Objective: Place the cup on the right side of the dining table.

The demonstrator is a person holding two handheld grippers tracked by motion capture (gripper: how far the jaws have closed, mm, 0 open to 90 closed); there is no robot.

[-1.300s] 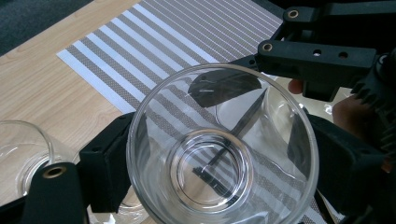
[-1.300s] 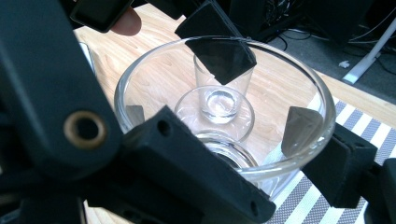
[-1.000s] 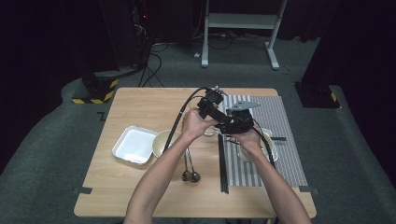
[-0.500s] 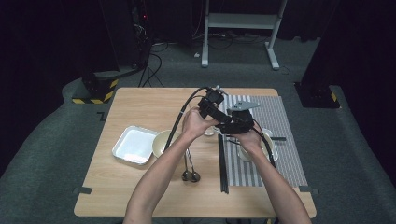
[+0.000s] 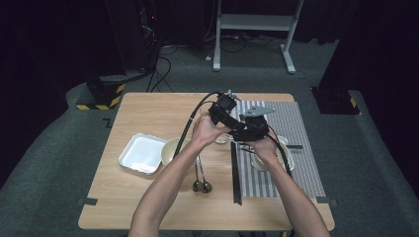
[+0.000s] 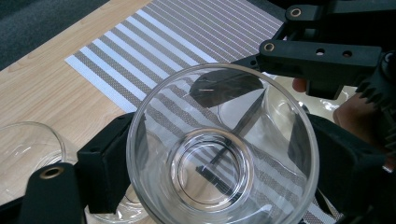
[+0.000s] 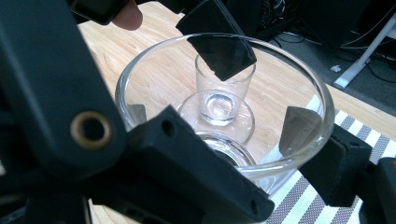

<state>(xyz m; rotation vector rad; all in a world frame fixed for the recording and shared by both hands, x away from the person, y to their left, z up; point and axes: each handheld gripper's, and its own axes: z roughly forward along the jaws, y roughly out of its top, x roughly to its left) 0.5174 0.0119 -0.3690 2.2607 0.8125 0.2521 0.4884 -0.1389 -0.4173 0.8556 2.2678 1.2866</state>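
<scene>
A clear glass cup [image 6: 219,154] is held in the air between both grippers. In the left gripper view my left gripper [image 6: 222,163] is shut on it, one black jaw on each side of its wall. In the right gripper view my right gripper [image 7: 229,130] clamps the same glass cup [image 7: 224,116] the same way, and one pad [image 7: 219,51] of the left gripper sits on the far rim. In the high view the left gripper [image 5: 222,111] and right gripper [image 5: 252,127] meet above the left edge of the striped placemat [image 5: 296,128].
On the wooden table [image 5: 148,113] lie a white tray [image 5: 142,153], a cream bowl [image 5: 170,150], two spoons [image 5: 201,185] and black chopsticks [image 5: 235,173]. A small glass [image 7: 224,88] stands below the held cup. Another glass [image 6: 28,149] stands beside the placemat.
</scene>
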